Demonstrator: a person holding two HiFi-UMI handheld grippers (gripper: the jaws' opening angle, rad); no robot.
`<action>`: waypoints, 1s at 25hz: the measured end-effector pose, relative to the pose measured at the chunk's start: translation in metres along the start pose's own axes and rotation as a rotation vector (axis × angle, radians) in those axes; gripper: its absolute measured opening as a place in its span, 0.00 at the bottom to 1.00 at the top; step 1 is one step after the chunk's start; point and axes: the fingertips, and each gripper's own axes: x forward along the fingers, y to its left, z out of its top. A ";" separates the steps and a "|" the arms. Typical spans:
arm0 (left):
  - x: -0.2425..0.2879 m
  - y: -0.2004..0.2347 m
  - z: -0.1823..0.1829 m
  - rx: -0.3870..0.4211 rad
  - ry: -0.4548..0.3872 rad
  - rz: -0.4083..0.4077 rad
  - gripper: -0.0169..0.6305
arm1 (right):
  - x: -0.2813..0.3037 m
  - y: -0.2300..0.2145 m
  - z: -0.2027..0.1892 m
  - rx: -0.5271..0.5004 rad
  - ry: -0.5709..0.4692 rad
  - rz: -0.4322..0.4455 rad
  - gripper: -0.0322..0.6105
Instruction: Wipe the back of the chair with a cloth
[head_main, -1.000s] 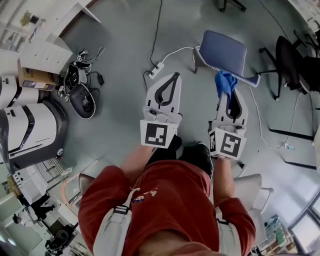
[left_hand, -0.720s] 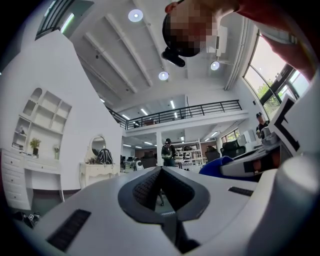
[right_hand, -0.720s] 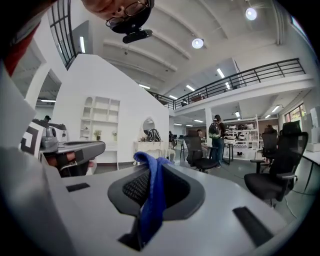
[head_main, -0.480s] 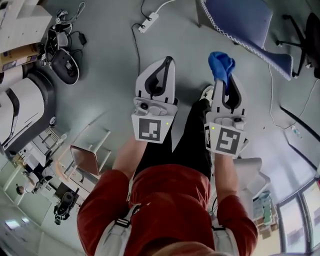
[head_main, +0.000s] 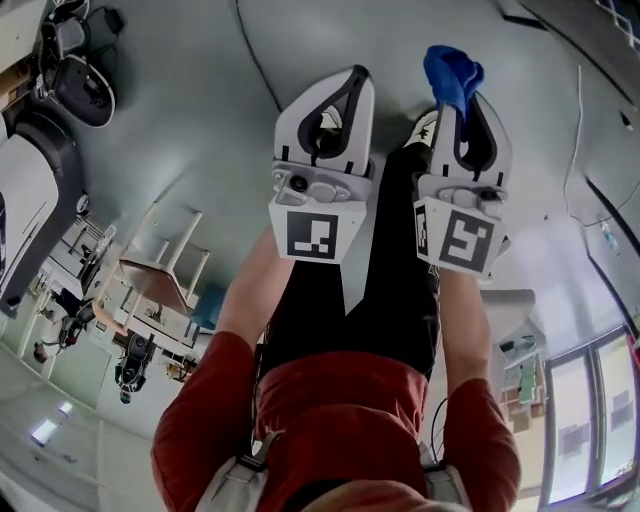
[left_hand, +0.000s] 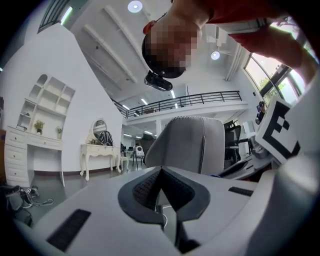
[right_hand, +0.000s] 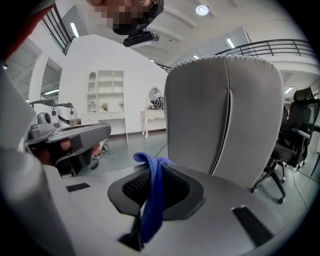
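Chair (right_hand: 225, 120): its grey back stands upright just ahead of both claws in the gripper views, apparently not yet touched. Cloth (head_main: 452, 70), blue, is pinched in the right claw (right_hand: 155, 167), with a fold poking past the tips. The left claw (left_hand: 160, 171) is closed on nothing. Change: within the last second the head view has swung down to the floor (head_main: 180, 120) and the person's legs (head_main: 400, 260), losing the blue seat seen earlier. Judged: the approach is nearly done and wiping has not begun.

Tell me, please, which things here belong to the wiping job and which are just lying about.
Job: blue cloth in the right tongs; grey chair back.
Lying about: white dressing table; black office chair.
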 end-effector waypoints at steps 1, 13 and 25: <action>-0.002 -0.005 -0.010 0.000 0.007 -0.012 0.05 | 0.002 -0.001 -0.013 0.002 0.015 -0.002 0.12; -0.006 0.017 -0.046 0.022 0.086 -0.005 0.05 | 0.060 -0.013 -0.056 0.013 0.078 -0.062 0.12; -0.014 0.021 -0.050 0.020 0.140 -0.014 0.05 | 0.183 -0.048 -0.044 0.062 0.088 -0.091 0.12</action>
